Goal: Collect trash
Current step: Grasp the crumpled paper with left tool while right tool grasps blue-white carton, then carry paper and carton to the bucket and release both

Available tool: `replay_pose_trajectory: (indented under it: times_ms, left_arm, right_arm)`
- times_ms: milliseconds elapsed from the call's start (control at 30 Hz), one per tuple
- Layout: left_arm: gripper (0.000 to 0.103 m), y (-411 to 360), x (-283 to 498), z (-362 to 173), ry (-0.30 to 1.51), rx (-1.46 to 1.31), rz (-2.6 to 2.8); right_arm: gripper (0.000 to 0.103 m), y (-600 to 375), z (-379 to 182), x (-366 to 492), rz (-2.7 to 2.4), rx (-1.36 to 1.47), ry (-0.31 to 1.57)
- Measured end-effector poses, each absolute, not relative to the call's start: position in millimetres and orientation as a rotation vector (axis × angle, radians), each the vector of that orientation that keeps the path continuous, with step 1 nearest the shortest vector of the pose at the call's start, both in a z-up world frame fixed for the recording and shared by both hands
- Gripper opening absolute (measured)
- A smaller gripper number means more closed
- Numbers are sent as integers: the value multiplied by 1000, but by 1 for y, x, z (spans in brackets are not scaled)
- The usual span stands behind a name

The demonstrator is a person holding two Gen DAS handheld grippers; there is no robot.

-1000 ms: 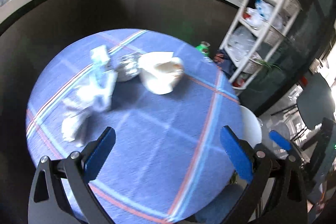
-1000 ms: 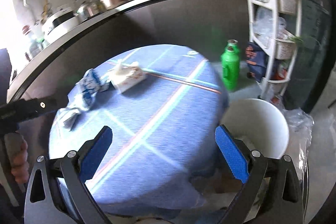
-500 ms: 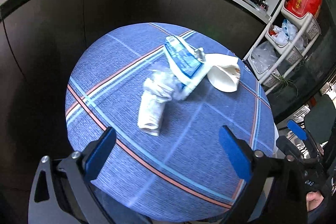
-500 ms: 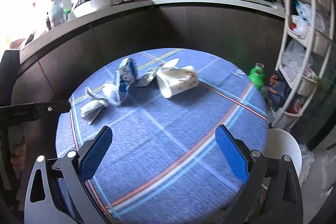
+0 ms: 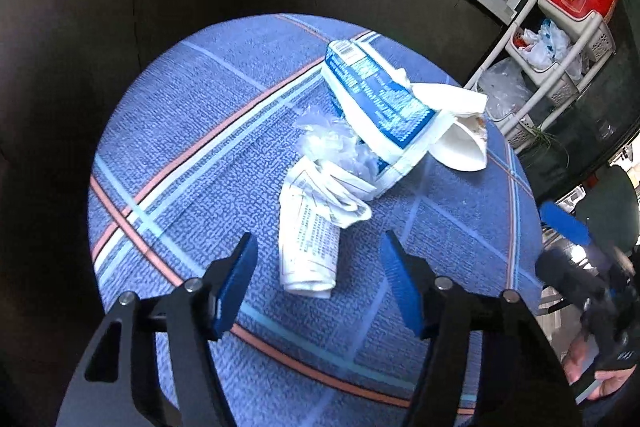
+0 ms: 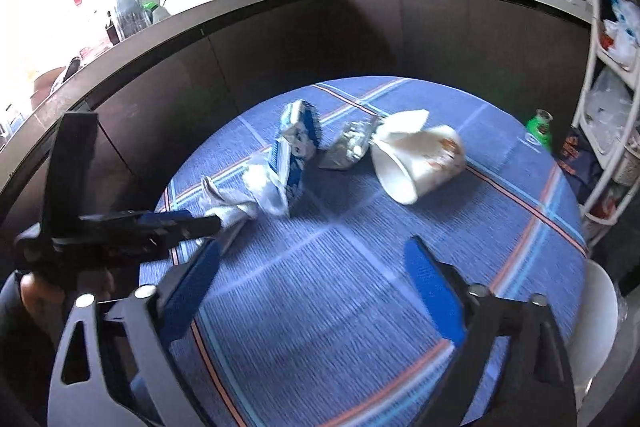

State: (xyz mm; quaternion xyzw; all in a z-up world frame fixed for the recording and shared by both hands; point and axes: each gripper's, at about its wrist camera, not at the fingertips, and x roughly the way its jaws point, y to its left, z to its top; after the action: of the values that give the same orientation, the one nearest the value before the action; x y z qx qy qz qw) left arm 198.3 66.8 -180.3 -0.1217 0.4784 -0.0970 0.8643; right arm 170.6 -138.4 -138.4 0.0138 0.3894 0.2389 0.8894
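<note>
Two grippers hang over a round table covered in blue plaid cloth (image 5: 192,131). Nearest, the left gripper (image 5: 320,279) has closed in on the rolled printed paper (image 5: 308,247) since a moment ago; its jaws stand apart, narrower than before, with the roll's near end between the fingertips and nothing clamped, which suggests a first pickup is imminent. The right gripper (image 6: 316,287) is likewise apart and empty, over bare cloth. Beyond the roll lie crumpled clear plastic (image 5: 332,143), a flattened blue-and-white carton (image 5: 376,103), and farthest a tipped white paper cup (image 6: 420,163), all touching in one cluster well inside the table edge. Open cloth surrounds the cluster on the near side. A white bin (image 6: 596,311) sits just past the table's right rim.
</note>
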Motion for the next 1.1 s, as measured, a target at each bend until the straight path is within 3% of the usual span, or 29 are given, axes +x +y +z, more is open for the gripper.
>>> replay_pose_trajectory:
  times_ms: [100, 233, 333, 500, 567, 600, 633, 1100]
  left_arm:
    - [57, 67, 205, -187, 1020, -262, -213]
    - [50, 68, 210, -193, 1031, -269, -242]
    - [44, 67, 213, -196, 1040, -265, -265]
    - [43, 67, 217, -199, 1044, -266, -278]
    - [43, 66, 219, -200, 1042, -263, -283]
    - [43, 66, 219, -200, 1042, -263, -283]
    - [30, 67, 219, -200, 1043, -264, -285]
    - [23, 60, 199, -178, 986, -289, -282]
  right_arm:
    - [61, -123, -138, 184, 518, -6, 817]
    - [51, -102, -135, 208, 528, -41, 810]
    - [47, -93, -138, 227, 530, -22, 825]
    - [44, -79, -148, 249, 524, -18, 847]
    - [34, -76, -155, 256, 527, -8, 870]
    - [17, -75, -157, 258, 531, -1, 879]
    - [13, -76, -158, 258, 540, 17, 881]
    - [12, -119, -118, 203, 495, 18, 740]
